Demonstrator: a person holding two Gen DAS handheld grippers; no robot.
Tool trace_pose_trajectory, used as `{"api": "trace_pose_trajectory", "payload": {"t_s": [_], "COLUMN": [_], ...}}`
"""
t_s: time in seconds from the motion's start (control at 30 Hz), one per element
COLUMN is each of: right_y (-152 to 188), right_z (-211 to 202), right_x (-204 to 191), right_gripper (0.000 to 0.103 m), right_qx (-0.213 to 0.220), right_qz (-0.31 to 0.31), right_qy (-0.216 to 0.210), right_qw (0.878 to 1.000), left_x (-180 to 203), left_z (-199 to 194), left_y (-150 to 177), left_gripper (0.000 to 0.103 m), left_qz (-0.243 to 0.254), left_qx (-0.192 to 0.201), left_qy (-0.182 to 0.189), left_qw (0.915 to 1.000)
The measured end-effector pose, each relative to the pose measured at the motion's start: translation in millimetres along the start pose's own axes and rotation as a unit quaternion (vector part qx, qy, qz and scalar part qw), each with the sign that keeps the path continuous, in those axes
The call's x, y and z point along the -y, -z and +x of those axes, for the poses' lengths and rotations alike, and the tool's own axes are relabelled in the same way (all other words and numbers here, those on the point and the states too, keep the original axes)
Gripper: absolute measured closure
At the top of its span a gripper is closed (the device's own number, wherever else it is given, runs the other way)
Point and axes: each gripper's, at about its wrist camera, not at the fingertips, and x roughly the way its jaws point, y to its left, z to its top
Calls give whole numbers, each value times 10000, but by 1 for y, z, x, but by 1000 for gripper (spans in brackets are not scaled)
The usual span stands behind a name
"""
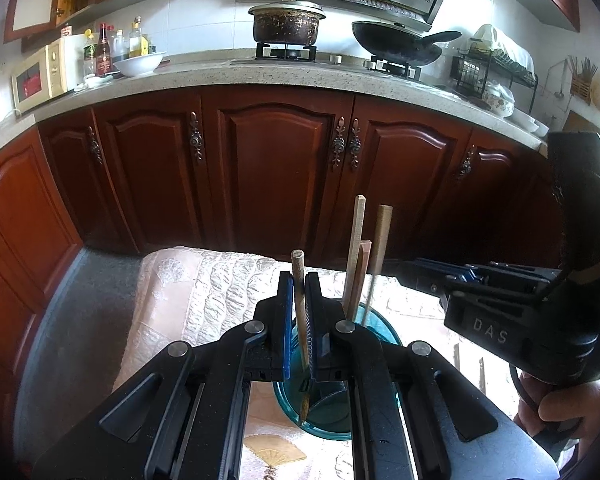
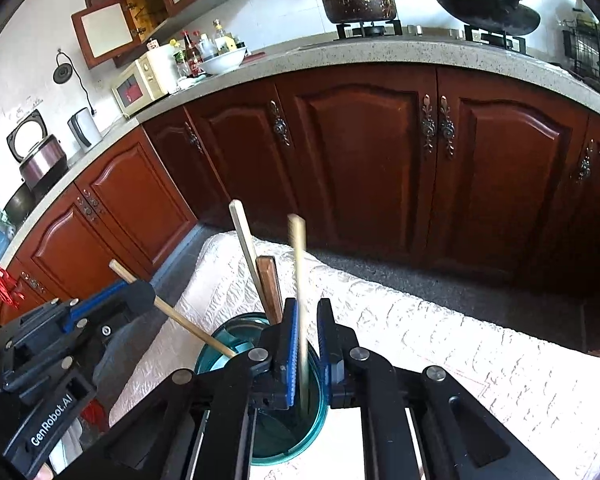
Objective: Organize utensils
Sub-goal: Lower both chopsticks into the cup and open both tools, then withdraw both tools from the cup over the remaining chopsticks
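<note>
Left gripper is clamping a worn chopstick, tip resting inside the teal cup on the quilted cloth. Right gripper is standing slightly parted around a pale chopstick over the same cup, beside two upright sticks.

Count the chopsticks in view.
4: one clamped in the left gripper, one between the right gripper jaws, two standing in the teal cup.

A home kitchen: a speckled stone worktop curves over red-brown wooden cabinets, with a pot and wok on the gas stove at top centre, a microwave and sauce bottles upper left
</note>
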Motion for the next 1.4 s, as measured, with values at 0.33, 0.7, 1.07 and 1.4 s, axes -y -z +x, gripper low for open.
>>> {"api": "trace_pose_trajectory", "payload": {"t_s": [0.33,0.7,1.07,1.4], "right_y": [10,30,61,101], "right_z": [-15,-52,-108,-144], "right_x": [4,15,29,38], "right_gripper": [73,66,61,59], "right_qx": [-5,66,259,223], "right_qz": [92,117,91,45], "right_qy": [-71,24,222,568], "right_qw": [9999,9999,9994,9981], "left_x": [-2,6,30,71], "left_z": [2,-24,-73,-98], "left_y": [4,6,9,31], "left_gripper": [75,48,39,39], "left_qz": [-67,15,257,625], "left_qx": [-107,92,473,600], "left_qy": [-60,-193,-204,-39], "left_qw": [9999,9998,9983,9962]}}
